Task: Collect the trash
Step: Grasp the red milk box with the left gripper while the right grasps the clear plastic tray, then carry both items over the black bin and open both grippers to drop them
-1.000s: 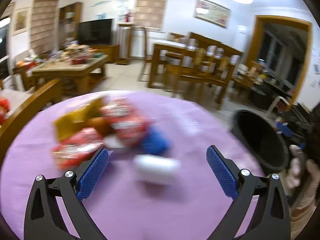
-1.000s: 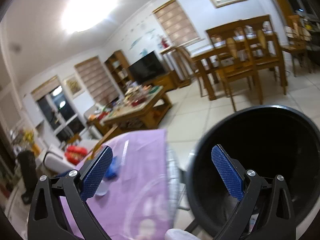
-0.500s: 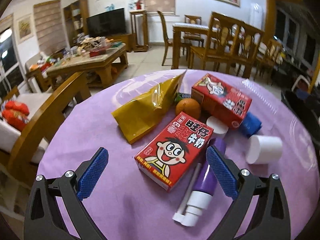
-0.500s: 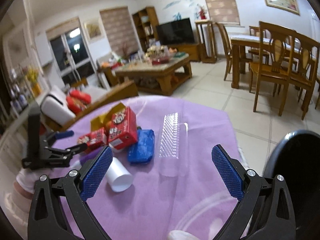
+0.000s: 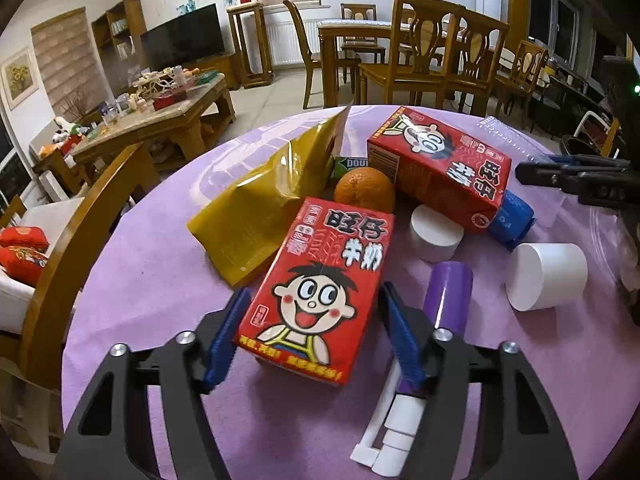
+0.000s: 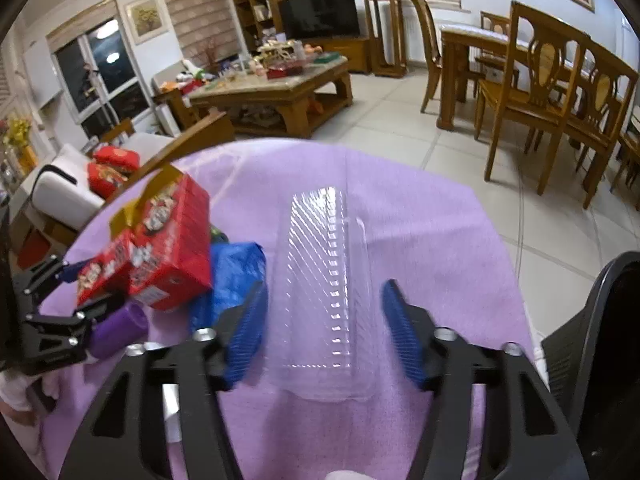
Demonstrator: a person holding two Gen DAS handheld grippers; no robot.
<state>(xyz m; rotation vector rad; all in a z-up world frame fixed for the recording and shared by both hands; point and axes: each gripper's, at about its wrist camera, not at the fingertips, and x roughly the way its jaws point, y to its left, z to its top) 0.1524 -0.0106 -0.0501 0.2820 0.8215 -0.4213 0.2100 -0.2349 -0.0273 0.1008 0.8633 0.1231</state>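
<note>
Bare purple-clothed counter lay open right of the clear ribbed plastic tray; left of that tray, a crumpled blue bag and red cartoon milk cartons crowded close.

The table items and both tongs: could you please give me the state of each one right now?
Left tongs: closing around the near red milk carton, which lies flat.
Right tongs: closing around the clear plastic tray, pads not yet touching.
Far red milk carton: propped on other items.
Yellow bag: opened, crumpled.
Orange: whole.
Purple bottle: lying down.
</note>
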